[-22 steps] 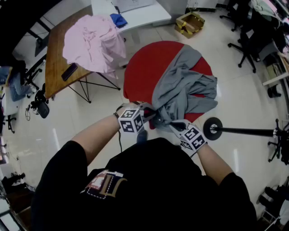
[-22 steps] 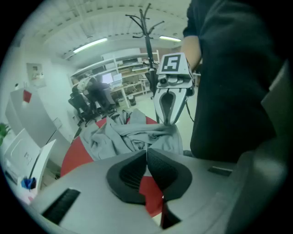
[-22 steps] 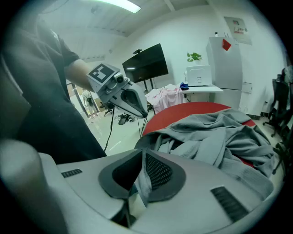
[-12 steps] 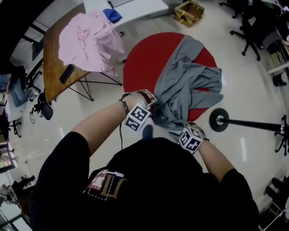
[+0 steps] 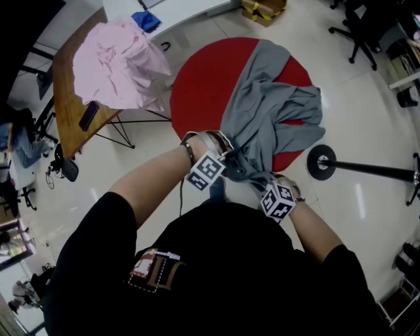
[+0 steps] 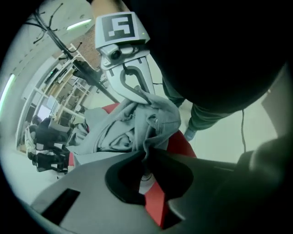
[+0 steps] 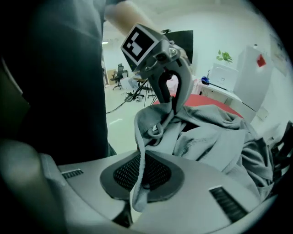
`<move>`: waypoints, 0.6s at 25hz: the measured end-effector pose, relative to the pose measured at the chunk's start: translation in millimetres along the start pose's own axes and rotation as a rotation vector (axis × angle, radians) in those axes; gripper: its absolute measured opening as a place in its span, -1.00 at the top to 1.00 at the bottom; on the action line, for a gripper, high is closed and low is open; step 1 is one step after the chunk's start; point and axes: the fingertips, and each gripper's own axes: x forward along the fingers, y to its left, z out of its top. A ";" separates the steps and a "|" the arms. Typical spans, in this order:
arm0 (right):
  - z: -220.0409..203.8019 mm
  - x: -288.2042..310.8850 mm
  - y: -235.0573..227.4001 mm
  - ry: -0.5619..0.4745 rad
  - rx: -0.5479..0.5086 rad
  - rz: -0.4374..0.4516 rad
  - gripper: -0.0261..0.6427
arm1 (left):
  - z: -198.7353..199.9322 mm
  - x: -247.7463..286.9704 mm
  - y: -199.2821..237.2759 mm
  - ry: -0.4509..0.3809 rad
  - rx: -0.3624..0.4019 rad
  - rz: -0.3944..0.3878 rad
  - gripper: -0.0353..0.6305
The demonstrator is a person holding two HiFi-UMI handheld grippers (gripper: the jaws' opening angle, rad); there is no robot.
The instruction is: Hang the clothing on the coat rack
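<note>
1. Close in front of the person's chest, the left gripper [image 6: 145, 154] is clamping its jaws on a thin fold of the grey sweatshirt [image 5: 275, 118], with the cloth rising straight out from between the pads.
2. Just to its right, the right gripper [image 7: 138, 171] is pinching another edge of the same sweatshirt, and a narrow strip of fabric is hanging down through its closed jaws.
3. Between the two grippers, the gathered cloth is bunching up, and a small metal eyelet [image 7: 155, 130] is showing on it.
4. Beyond the grippers, the rest of the sweatshirt is lying crumpled across the right half of a red round surface [image 5: 203, 85], with one part reaching to that surface's far edge.
5. On the floor to the right, the coat rack [image 5: 321, 162] is standing near the red surface, its black round base apart from the sweatshirt.
6. Farther to the left, a wooden table [image 5: 65, 111] is carrying a pink garment [image 5: 118, 62], and a dark phone [image 5: 88, 115] is lying just beside that garment.
7. At the far edge, a white desk [image 5: 177, 10] is holding a blue cloth [image 5: 146, 21], while a cardboard box [image 5: 262, 8] and an office chair [image 5: 357, 26] are standing to its right.
</note>
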 end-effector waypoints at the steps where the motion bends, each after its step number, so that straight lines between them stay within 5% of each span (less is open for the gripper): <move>1: 3.6 -9.7 -2.2 -0.047 0.049 0.008 0.88 | 4.9 -7.9 8.1 -0.032 -0.038 0.017 0.84; 5: 35.2 -85.8 -21.3 -0.280 0.249 0.009 0.88 | 33.0 -68.7 54.0 -0.209 -0.234 0.129 0.85; 9: 55.8 -192.7 -56.2 -0.584 0.345 -0.091 0.88 | 64.3 -148.1 99.3 -0.379 -0.408 0.248 0.85; 15: 75.7 -371.3 -75.7 -0.879 0.342 -0.285 0.89 | 139.4 -245.6 185.7 -0.589 -0.400 0.379 0.86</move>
